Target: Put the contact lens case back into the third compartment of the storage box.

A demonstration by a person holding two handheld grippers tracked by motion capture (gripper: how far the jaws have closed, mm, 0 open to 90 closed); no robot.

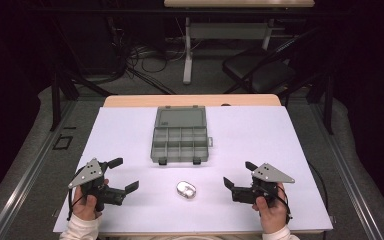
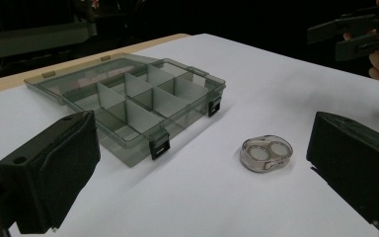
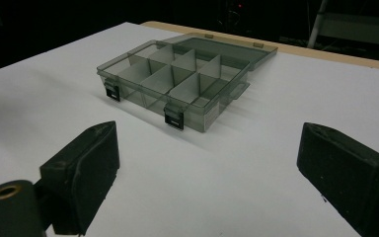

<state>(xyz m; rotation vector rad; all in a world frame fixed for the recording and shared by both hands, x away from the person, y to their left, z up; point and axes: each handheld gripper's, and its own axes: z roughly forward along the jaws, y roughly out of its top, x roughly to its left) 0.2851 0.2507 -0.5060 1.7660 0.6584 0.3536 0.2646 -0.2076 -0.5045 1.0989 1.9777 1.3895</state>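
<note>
A smoky-grey compartment box (image 1: 181, 142) (image 2: 143, 101) (image 3: 177, 81) lies open on the white sheet, its lid folded back and its cells bare. A small clear oval case (image 1: 186, 189) (image 2: 267, 153) holding two round discs rests in front of it, near the table's front edge. My left gripper (image 1: 123, 174) (image 2: 202, 173) hovers left of the case, jaws wide apart with nothing between them. My right gripper (image 1: 237, 174) (image 3: 207, 173) is held right of the case, open and empty too, and it appears far off in the left gripper view (image 2: 348, 37).
The white sheet (image 1: 260, 135) covers a wooden table whose back edge (image 1: 130, 100) shows. Beyond it stand a folding chair (image 1: 260, 70), desk legs and floor cables. A hand and pale sleeve hold each gripper at the near edge.
</note>
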